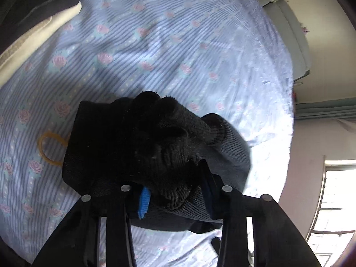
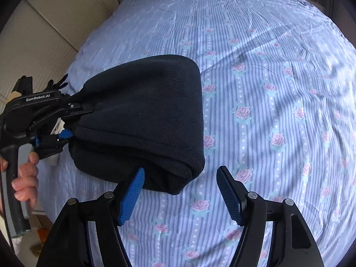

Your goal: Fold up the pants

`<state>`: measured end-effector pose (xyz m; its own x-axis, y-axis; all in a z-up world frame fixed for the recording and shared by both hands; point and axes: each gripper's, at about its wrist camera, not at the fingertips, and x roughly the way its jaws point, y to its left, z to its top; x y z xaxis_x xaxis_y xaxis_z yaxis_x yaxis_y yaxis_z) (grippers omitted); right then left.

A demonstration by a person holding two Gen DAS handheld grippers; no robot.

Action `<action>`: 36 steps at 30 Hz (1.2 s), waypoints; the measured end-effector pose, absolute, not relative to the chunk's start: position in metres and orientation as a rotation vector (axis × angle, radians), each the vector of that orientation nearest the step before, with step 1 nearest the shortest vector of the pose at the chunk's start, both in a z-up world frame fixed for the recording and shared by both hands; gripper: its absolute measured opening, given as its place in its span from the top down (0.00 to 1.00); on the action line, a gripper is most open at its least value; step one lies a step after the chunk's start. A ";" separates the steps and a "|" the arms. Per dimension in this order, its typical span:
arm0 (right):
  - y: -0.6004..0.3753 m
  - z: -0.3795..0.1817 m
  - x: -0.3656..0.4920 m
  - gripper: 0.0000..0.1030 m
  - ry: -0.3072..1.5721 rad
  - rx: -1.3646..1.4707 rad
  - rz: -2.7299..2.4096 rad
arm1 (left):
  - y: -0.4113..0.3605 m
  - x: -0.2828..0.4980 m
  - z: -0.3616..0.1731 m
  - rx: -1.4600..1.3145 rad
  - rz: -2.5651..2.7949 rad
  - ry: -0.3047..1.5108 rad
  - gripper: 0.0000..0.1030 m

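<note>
The black knit pants (image 2: 142, 115) lie folded into a thick bundle on the striped flowered bed sheet (image 2: 267, 89). In the left wrist view the bundle (image 1: 151, 146) fills the space between my left gripper's fingers, bunched and fuzzy on top. My left gripper (image 1: 175, 191) is shut on the pants; it also shows in the right wrist view (image 2: 73, 120), gripping the bundle's left end. My right gripper (image 2: 180, 178) is open and empty, its blue pads just in front of the bundle's near corner.
A yellow rubber ring (image 1: 50, 148) lies on the sheet left of the pants. Dark and cream bedding (image 1: 33, 22) is piled at the far left. The bed edge, a wall and a window (image 1: 333, 200) are to the right. Floor tiles (image 2: 44, 22) lie beyond the bed.
</note>
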<state>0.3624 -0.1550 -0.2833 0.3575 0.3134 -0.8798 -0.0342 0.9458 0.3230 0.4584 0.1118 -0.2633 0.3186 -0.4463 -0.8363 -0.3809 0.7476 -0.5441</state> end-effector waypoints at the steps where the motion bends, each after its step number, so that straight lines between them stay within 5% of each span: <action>1: -0.153 -0.284 0.360 0.33 1.195 0.261 0.233 | 0.112 0.455 -0.248 -0.779 -0.076 1.252 0.66; 3: -0.150 -0.290 0.360 0.33 1.209 0.242 0.231 | 0.114 0.451 -0.228 -0.770 -0.102 1.203 0.81; 8: -0.142 -0.303 0.382 0.33 1.242 0.203 0.169 | 0.137 0.440 -0.201 -0.757 -0.103 1.140 0.81; 21: -0.106 -0.280 0.366 0.38 1.182 -0.101 0.082 | 0.180 0.421 -0.286 -0.807 0.036 1.285 0.79; 24: -0.107 -0.285 0.363 0.38 1.217 -0.112 0.129 | 0.180 0.419 -0.291 -0.725 0.043 1.295 0.69; 28: -0.120 -0.259 0.356 0.37 1.202 -0.028 0.250 | 0.177 0.419 -0.286 -0.559 0.021 1.318 0.35; 32: -0.141 -0.235 0.374 0.36 1.114 0.126 0.244 | 0.177 0.419 -0.268 -0.460 -0.029 1.314 0.31; 36: -0.153 -0.254 0.418 0.36 1.122 0.261 0.225 | 0.182 0.426 -0.255 -0.506 -0.090 1.263 0.13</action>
<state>0.4181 -0.1527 -0.2535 0.4173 0.3067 -0.8555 -0.0461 0.9473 0.3171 0.4259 0.1817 -0.2554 0.3147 -0.3380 -0.8870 -0.2082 0.8871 -0.4119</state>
